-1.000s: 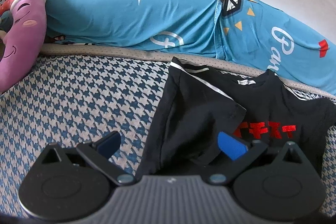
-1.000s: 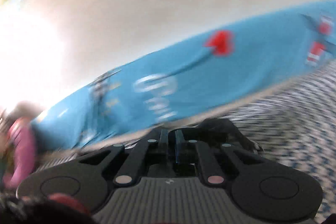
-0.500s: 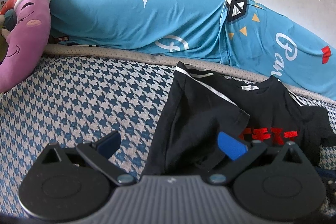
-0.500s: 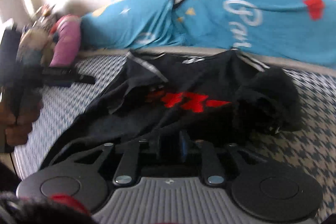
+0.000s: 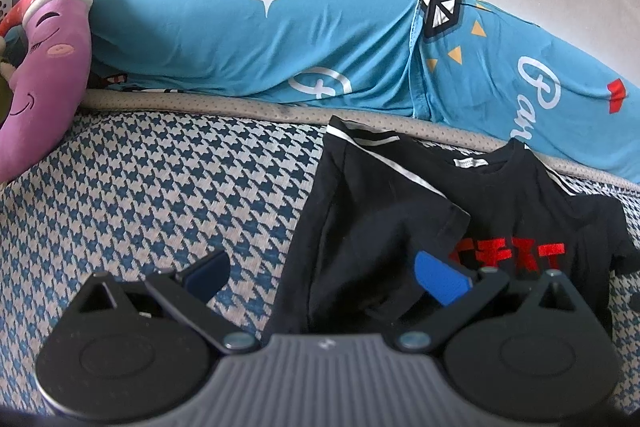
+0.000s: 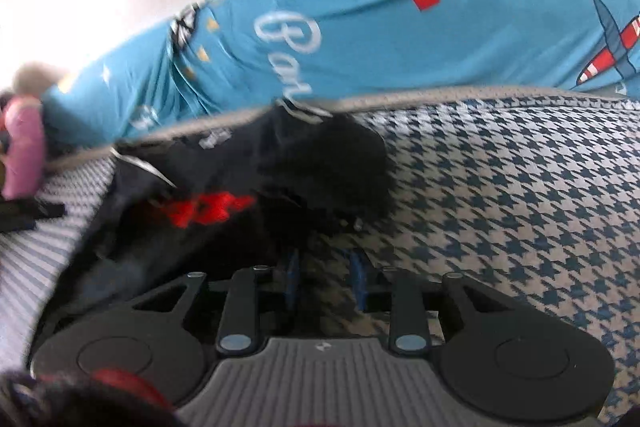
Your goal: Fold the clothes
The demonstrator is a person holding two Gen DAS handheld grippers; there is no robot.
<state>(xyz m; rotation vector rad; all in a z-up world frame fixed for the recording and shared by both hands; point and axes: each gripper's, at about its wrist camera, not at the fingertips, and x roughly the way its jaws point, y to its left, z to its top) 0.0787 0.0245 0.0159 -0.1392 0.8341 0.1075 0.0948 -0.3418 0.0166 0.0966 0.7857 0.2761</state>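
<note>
Both grippers, left [image 5: 320,273] and right [image 6: 325,281], stand spread and empty; black T-shirt [image 5: 404,227] lies collar-away on the bed, right gripper at its bunched right sleeve.

We read white script "Par" on the blue cover [image 5: 536,95]; the black T-shirt's [image 5: 384,227] red print stays illegible.

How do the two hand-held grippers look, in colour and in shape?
Both grippers, left and right, have a grey ribbed body with a small white mark, round black discs on each side, black linkage arms with metal pivots, and fingers with blue pads.
</note>
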